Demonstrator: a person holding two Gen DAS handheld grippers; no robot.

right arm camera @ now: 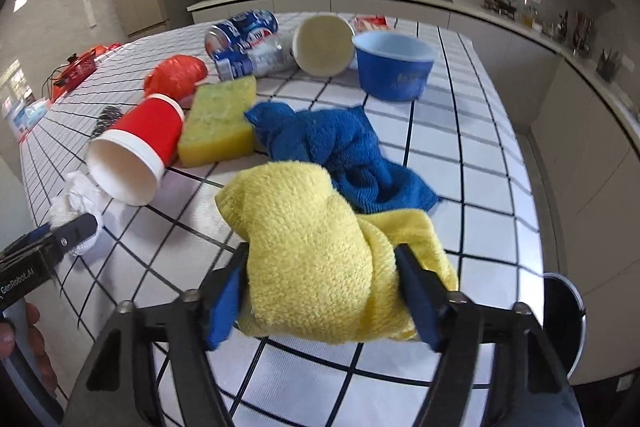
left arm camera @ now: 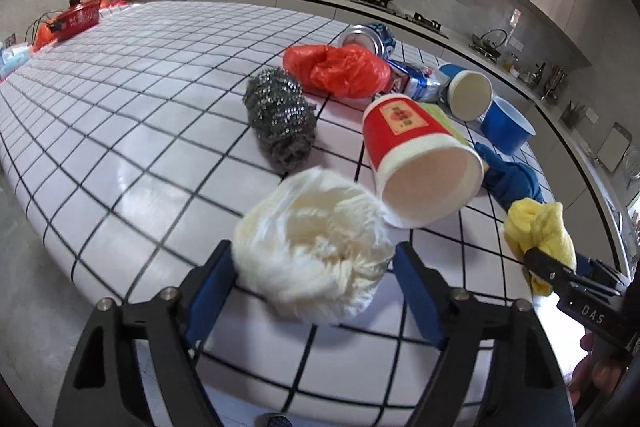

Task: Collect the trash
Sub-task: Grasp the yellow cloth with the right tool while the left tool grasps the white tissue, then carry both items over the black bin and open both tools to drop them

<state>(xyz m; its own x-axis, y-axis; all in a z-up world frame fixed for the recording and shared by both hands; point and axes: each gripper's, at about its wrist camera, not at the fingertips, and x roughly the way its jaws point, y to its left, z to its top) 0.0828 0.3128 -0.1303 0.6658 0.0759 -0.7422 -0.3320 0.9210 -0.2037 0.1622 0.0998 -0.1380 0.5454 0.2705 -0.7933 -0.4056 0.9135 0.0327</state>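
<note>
My left gripper (left arm camera: pixel 314 263) is shut on a crumpled white paper wad (left arm camera: pixel 312 247), held just above the checked tablecloth (left arm camera: pixel 140 115). My right gripper (right arm camera: pixel 322 267) is shut on a yellow towel (right arm camera: pixel 316 247); it also shows at the right of the left wrist view (left arm camera: pixel 540 227). A red paper cup (left arm camera: pixel 416 151) lies on its side just beyond the wad, also in the right wrist view (right arm camera: pixel 136 151). A red plastic bag (left arm camera: pixel 340 69), crushed blue cans (right arm camera: pixel 244 39) and a white-lined cup (right arm camera: pixel 322 45) lie further back.
A steel-wool scrubber (left arm camera: pixel 280 119), a yellow-green sponge (right arm camera: pixel 220 123), a blue towel (right arm camera: pixel 340 147) and a blue bowl (right arm camera: pixel 394 65) lie on the table. A red pot (left arm camera: pixel 78 19) stands at the far left. A black round object (right arm camera: pixel 564 319) is off the table's right edge.
</note>
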